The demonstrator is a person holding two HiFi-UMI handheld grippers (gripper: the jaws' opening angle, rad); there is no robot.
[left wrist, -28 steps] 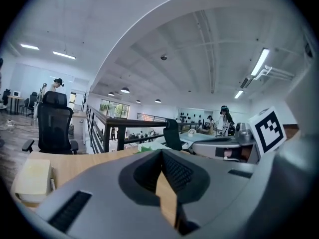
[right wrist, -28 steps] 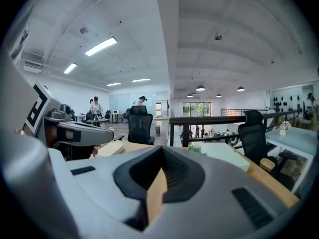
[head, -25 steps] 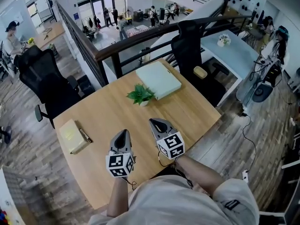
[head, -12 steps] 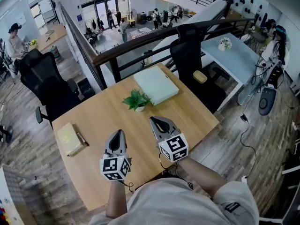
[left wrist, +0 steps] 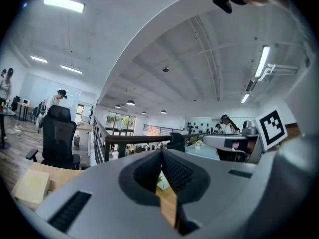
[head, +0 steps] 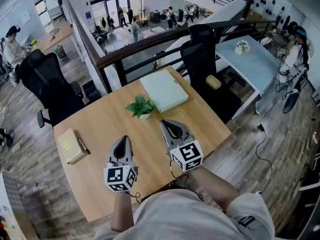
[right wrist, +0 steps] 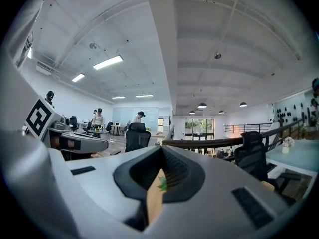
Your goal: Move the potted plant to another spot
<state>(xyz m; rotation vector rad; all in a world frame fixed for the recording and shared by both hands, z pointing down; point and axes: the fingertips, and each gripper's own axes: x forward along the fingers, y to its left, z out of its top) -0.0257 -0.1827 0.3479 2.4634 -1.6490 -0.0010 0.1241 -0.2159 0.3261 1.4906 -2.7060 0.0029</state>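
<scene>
A small potted plant (head: 141,106) with green leaves in a white pot stands on the wooden table (head: 200,121), just in front of a pale green flat box (head: 164,90). My left gripper (head: 124,139) hovers over the near part of the table, shut and empty, well short of the plant. To its right my right gripper (head: 167,123) is also shut and empty, with its tip a short way from the plant. Both point roughly level toward the plant. In the left gripper view a bit of the plant (left wrist: 159,180) shows through the slit below the gripper (left wrist: 162,152). The right gripper view shows the plant (right wrist: 163,184) the same way.
A tan notebook (head: 69,145) with a pen (head: 83,146) lies at the table's left side. Black office chairs stand behind the table at the left (head: 47,81) and back right (head: 204,51). A dark railing (head: 150,41) runs behind. A light blue table (head: 250,59) stands at the right.
Both grippers have risen a little above the table and stayed shut. The plant has not moved on the table.
</scene>
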